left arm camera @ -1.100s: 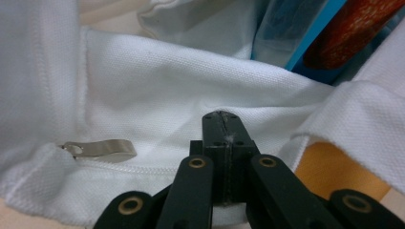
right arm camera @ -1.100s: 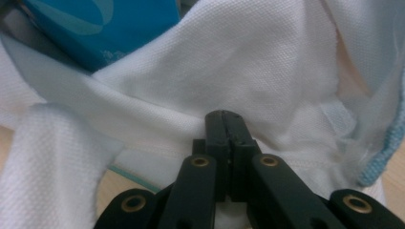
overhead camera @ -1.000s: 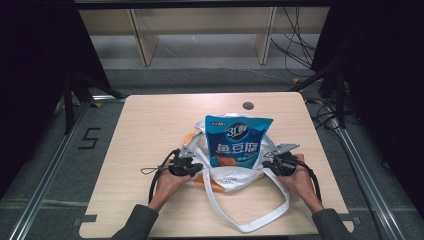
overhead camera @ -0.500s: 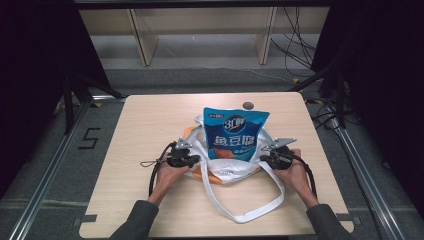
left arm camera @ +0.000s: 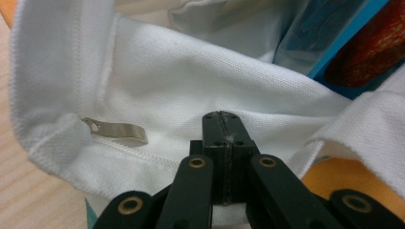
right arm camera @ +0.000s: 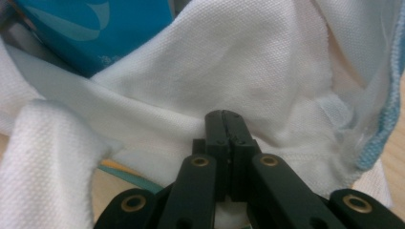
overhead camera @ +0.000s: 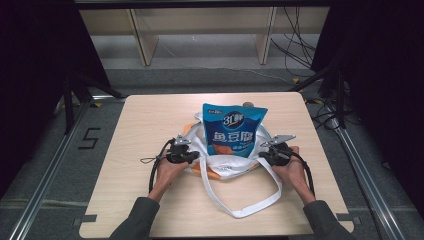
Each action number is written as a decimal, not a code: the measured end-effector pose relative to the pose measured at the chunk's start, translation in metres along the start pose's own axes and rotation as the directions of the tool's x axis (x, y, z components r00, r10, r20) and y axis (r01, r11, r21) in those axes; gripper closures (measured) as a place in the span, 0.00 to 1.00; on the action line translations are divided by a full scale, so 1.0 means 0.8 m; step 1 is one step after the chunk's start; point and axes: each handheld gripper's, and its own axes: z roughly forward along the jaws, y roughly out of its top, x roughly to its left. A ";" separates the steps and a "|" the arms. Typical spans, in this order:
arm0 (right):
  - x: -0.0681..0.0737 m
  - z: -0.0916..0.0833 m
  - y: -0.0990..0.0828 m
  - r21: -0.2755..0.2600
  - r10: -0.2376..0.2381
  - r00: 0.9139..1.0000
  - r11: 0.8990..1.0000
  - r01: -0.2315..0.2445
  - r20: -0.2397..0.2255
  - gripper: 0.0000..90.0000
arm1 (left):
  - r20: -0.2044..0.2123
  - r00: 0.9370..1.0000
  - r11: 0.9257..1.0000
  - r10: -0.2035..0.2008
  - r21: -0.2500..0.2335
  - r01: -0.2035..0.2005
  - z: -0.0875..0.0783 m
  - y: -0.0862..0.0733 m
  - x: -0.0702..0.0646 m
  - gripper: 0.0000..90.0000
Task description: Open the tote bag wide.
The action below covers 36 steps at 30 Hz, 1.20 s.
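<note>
A white cloth tote bag (overhead camera: pixel 227 167) lies on the table with a blue snack pouch (overhead camera: pixel 232 129) standing upright in its mouth. My left gripper (overhead camera: pixel 192 156) is shut on the bag's left rim, and my right gripper (overhead camera: pixel 265 156) is shut on its right rim. In the left gripper view the black jaws (left arm camera: pixel 223 117) meet on white fabric (left arm camera: pixel 157 95), with a metal zipper pull (left arm camera: pixel 117 131) to their left and the pouch (left arm camera: pixel 329 43) beyond. In the right gripper view the jaws (right arm camera: pixel 226 114) pinch white cloth (right arm camera: pixel 248 62) below the pouch (right arm camera: pixel 95 33).
The bag's long white strap (overhead camera: pixel 245 210) loops toward the person's side of the light wooden table (overhead camera: pixel 140 130). An orange layer (overhead camera: pixel 196 169) shows under the bag. A small dark round thing (overhead camera: pixel 247 104) sits behind the pouch. Shelving (overhead camera: pixel 200 30) stands beyond the table.
Both hands, the bag and the pouch have shifted away from the person, toward the table's far side. Both grippers stay shut on the rim.
</note>
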 end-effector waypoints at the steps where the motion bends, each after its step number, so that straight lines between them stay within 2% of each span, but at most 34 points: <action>1: 0.000 0.000 0.000 -0.002 -0.001 1.000 1.000 0.001 0.002 1.00 | 0.002 1.000 1.000 -0.003 -0.003 0.003 0.000 0.000 0.001 0.99; 6: 0.000 0.000 0.000 -0.002 -0.004 1.000 1.000 0.004 -0.002 1.00 | 0.012 1.000 1.000 -0.015 -0.008 0.015 -0.001 -0.001 0.001 0.98; 7: 0.001 0.003 -0.001 -0.039 0.017 1.000 0.999 -0.017 -0.002 1.00 | 0.012 1.000 1.000 -0.009 -0.007 0.009 -0.001 -0.001 0.001 0.96; 8: -0.001 0.002 0.000 -0.034 -0.003 1.000 0.999 0.002 -0.011 0.99 | 0.012 1.000 1.000 -0.010 -0.009 0.010 -0.002 -0.001 0.001 0.95; 9: 0.000 -0.003 0.000 0.001 0.014 1.000 1.000 -0.014 -0.004 0.98 | 0.011 1.000 1.000 -0.015 -0.015 0.015 -0.002 -0.001 0.000 0.93; 11: -0.001 -0.003 0.000 -0.030 0.001 1.000 1.000 -0.001 0.005 0.95 | 0.015 1.000 1.000 -0.008 -0.007 0.008 -0.003 0.000 0.000 0.91; 14: -0.002 -0.009 0.002 -0.014 0.003 1.000 1.000 -0.003 -0.005 0.93 | 0.037 0.999 1.000 -0.015 -0.007 0.015 -0.006 0.000 0.003 0.88; 15: -0.002 -0.014 0.003 -0.014 0.008 1.000 1.000 -0.008 -0.003 0.90 | 0.040 0.999 0.999 -0.029 -0.015 0.030 -0.008 0.001 0.001 0.83; 16: -0.001 -0.015 0.003 -0.024 0.019 1.000 1.000 -0.019 -0.006 0.89 | 0.040 0.999 1.000 -0.015 -0.019 0.016 -0.010 0.003 0.002 0.83; 18: -0.002 -0.017 0.003 -0.029 0.015 1.000 0.999 -0.015 -0.006 0.88 | 0.046 0.999 1.000 -0.016 -0.023 0.017 -0.013 0.003 0.002 0.77; 19: -0.001 -0.021 0.004 -0.033 0.023 1.000 0.999 -0.023 -0.007 0.87 | 0.058 0.997 0.997 -0.048 -0.060 0.051 -0.015 0.003 0.000 0.77; 22: 0.001 -0.030 0.006 -0.062 0.007 1.000 0.998 -0.006 0.008 0.84 | 0.057 0.998 0.998 -0.030 -0.049 0.033 -0.027 0.003 0.002 0.69; 23: 0.002 -0.038 0.007 -0.087 0.015 1.000 0.996 -0.014 0.013 0.82 | 0.058 0.997 0.996 -0.046 -0.069 0.050 -0.037 0.004 0.000 0.68; 24: 0.002 -0.038 0.007 -0.087 0.015 1.000 0.996 -0.014 0.013 0.82 | 0.058 0.997 0.996 -0.046 -0.069 0.050 -0.037 0.004 0.000 0.66; 25: 0.000 -0.046 0.008 -0.126 0.003 0.999 0.992 0.001 0.033 0.79 | 0.062 0.997 0.995 -0.037 -0.094 0.043 -0.046 0.006 -0.001 0.63; 26: 0.000 -0.046 0.008 -0.126 0.003 0.999 0.992 0.001 0.033 0.79 | 0.062 0.997 0.995 -0.037 -0.094 0.043 -0.046 0.006 -0.001 0.62; 27: 0.003 -0.054 0.009 -0.121 0.051 0.998 0.991 -0.047 0.029 0.76 | 0.077 0.996 0.993 -0.052 -0.106 0.060 -0.055 0.007 -0.003 0.60; 28: 0.003 -0.054 0.009 -0.121 0.051 0.998 0.991 -0.047 0.029 0.76 | 0.077 0.996 0.993 -0.052 -0.106 0.060 -0.055 0.007 -0.003 0.59; 29: 0.002 -0.060 0.007 -0.145 0.056 0.998 0.988 -0.051 0.035 0.74 | 0.080 0.996 0.992 -0.047 -0.115 0.056 -0.060 0.008 -0.005 0.57; 30: -0.001 -0.063 0.007 -0.144 0.033 0.999 0.989 -0.028 0.036 0.73 | 0.080 0.996 0.992 -0.047 -0.115 0.056 -0.060 0.008 -0.005 0.55; 31: 0.001 -0.066 0.005 -0.149 0.070 0.997 0.987 -0.064 0.035 0.72 | 0.088 0.995 0.991 -0.050 -0.116 0.060 -0.063 0.009 -0.009 0.54; 34: 0.001 -0.071 0.004 -0.151 0.083 0.996 0.985 -0.078 0.031 0.70 | 0.097 0.994 0.992 -0.051 -0.111 0.062 -0.065 0.010 -0.013 0.51; 35: 0.003 -0.073 0.003 -0.143 0.101 0.995 0.985 -0.096 0.026 0.68 | 0.096 0.995 0.993 -0.039 -0.110 0.050 -0.067 0.010 -0.014 0.51; 36: 0.001 -0.074 0.003 -0.162 0.072 0.997 0.985 -0.065 0.036 0.67 | 0.096 0.995 0.993 -0.038 -0.108 0.048 -0.069 0.011 -0.016 0.49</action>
